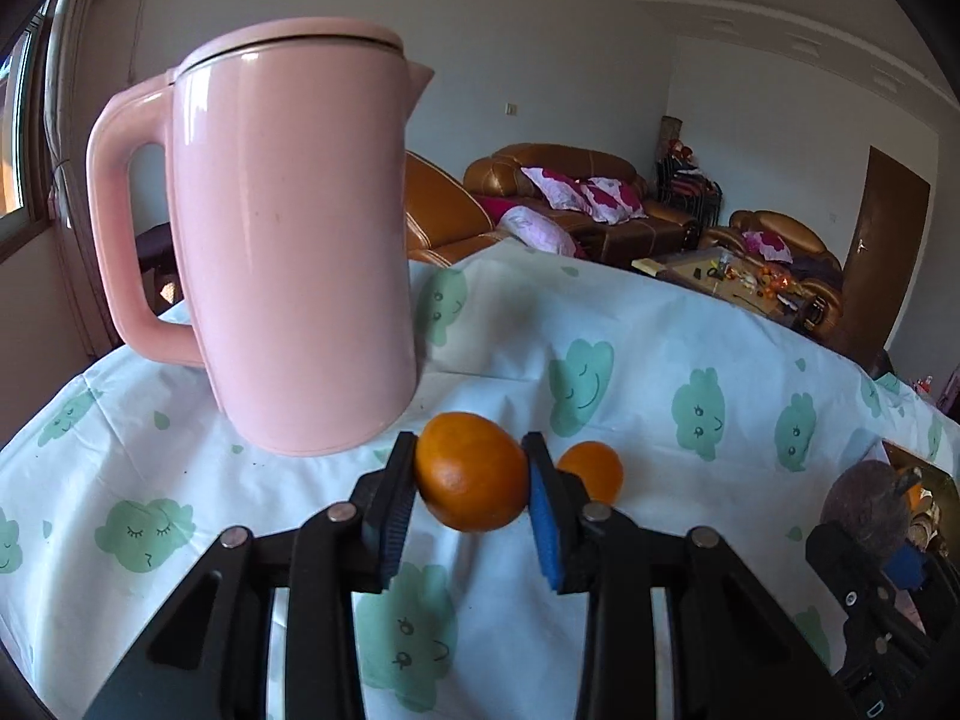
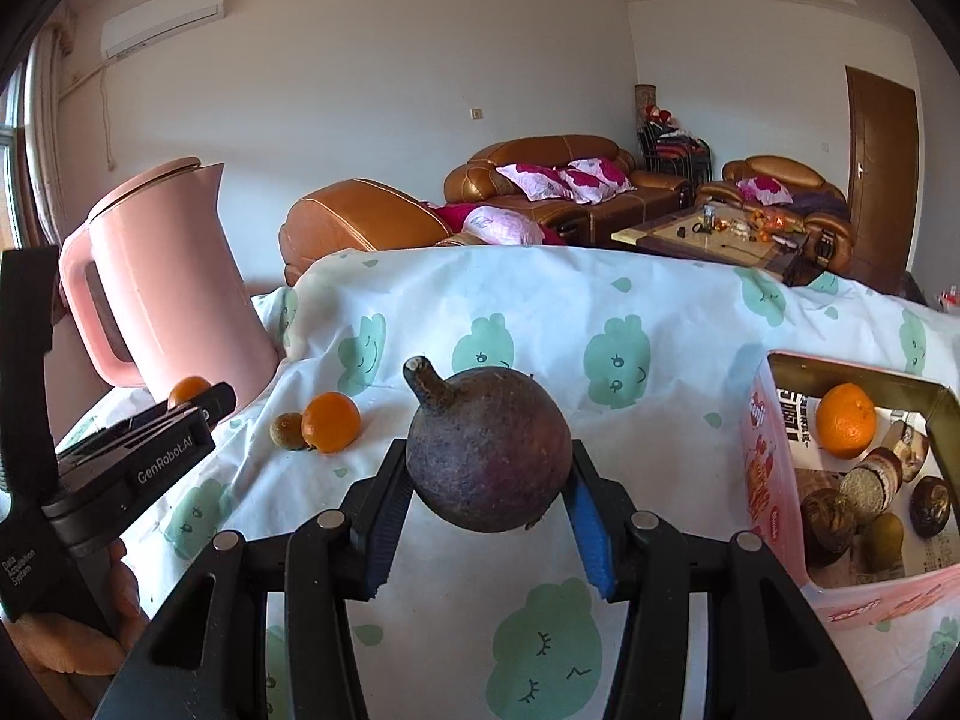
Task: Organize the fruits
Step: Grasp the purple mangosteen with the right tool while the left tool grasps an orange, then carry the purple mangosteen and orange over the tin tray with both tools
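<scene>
My left gripper point(image 1: 471, 468) is shut on an orange tangerine point(image 1: 471, 471), held just off the cloth beside the pink kettle point(image 1: 288, 252). Another tangerine point(image 1: 591, 471) lies on the cloth right behind it. My right gripper point(image 2: 489, 468) is shut on a dark purple round fruit with a stubby stem point(image 2: 489, 450). In the right wrist view the left gripper point(image 2: 192, 402) shows at the left edge with its tangerine point(image 2: 189, 390). The loose tangerine point(image 2: 330, 423) and a small brownish fruit point(image 2: 287, 432) lie on the cloth. A pink box point(image 2: 762, 480) at right holds a tangerine point(image 2: 846, 420) and several dark fruits.
The table carries a white cloth with green cloud prints point(image 2: 540, 324). A person's hand point(image 2: 72, 630) holds the left gripper at lower left. Brown sofas point(image 2: 540, 180) and a low table point(image 2: 708, 240) stand beyond the far edge.
</scene>
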The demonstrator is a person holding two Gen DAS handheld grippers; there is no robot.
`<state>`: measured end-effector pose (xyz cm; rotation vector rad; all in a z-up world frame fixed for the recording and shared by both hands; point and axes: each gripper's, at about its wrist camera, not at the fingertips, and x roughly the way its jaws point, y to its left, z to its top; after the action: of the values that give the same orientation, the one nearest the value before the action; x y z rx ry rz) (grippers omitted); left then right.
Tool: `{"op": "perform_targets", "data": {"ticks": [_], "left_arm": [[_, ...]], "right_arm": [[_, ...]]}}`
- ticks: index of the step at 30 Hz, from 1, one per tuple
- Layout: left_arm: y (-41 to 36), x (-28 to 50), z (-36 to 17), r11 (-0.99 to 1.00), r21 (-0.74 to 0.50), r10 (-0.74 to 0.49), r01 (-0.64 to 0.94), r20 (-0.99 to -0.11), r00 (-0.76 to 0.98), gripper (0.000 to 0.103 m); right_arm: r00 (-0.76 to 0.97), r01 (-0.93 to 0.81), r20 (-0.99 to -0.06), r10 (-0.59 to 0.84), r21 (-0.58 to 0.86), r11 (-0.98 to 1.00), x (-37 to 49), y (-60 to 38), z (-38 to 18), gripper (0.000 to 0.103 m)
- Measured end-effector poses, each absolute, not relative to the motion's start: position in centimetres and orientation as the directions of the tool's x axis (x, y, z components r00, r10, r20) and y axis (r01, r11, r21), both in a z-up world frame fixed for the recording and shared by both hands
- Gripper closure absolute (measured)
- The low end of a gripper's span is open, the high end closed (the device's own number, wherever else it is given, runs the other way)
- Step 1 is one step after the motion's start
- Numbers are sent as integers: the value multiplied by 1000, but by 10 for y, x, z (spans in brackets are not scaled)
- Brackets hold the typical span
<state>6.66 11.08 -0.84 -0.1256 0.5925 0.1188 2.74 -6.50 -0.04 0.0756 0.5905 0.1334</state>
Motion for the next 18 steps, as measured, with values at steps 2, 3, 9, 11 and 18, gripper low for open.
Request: {"op": "perform_targets", "data": {"ticks": [2, 3, 9, 11, 18], "left_arm": [[101, 69, -7, 990, -71, 63, -124, -561, 825, 67], [96, 69, -9, 992, -59, 61, -114, -565, 823, 67], [84, 59, -7, 995, -68, 28, -78, -548, 836, 67], [79, 58, -6, 995, -85, 0, -55, -548, 836, 67], [46, 38, -3, 999, -31, -37, 24, -525, 850, 67]], "right_arm": [[832, -109, -538, 138, 85, 990, 24, -61, 1, 51], [836, -110, -532, 134, 76, 991, 22, -60, 2, 51], [848, -105, -517, 116, 51, 993, 9, -66, 5, 51], [852, -97, -513, 106, 44, 994, 3, -70, 6, 51], [861, -88, -502, 80, 7, 996, -15, -83, 8, 51]]}}
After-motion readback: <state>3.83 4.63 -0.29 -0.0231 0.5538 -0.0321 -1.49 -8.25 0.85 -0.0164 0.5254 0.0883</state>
